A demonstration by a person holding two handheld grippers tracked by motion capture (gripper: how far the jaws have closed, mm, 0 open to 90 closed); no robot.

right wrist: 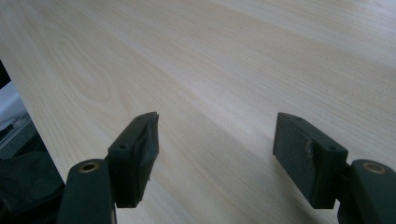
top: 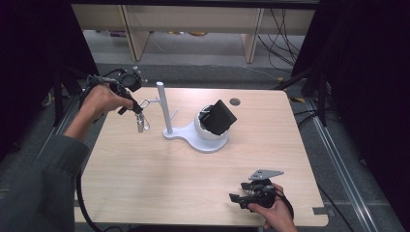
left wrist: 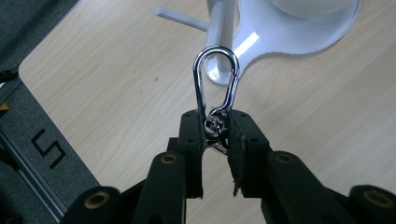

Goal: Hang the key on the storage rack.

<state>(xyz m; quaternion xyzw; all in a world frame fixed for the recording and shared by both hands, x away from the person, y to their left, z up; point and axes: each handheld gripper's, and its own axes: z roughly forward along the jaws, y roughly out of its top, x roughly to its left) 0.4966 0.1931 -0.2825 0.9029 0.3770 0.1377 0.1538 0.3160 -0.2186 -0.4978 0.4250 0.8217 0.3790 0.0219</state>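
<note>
Left gripper (left wrist: 216, 128) jaws are clamped on the carabiner (left wrist: 215, 79) base, held just beside the white stand (top: 165, 107), pick done but not yet hooked on its peg, I'd judge. Right gripper (right wrist: 215, 144) jaws are apart, idle over the table (top: 159, 179).

High view: fixed cam above the person's side, looks fwd and down, takes in the whole table (top: 145, 183) w/ floor beyond. Left gripper view: cam rides the left gripper (left wrist: 216, 140), looks steeply down along its jaws, close up on a carabiner (left wrist: 215, 79), w/ white stand (left wrist: 299, 32) base just behind; stand (top: 203, 137) also seen in high view. Right gripper view: cam on right gripper (right wrist: 215, 154), low and v. near the tabletop, shallow angle across the wood, shared w/ high view
</note>
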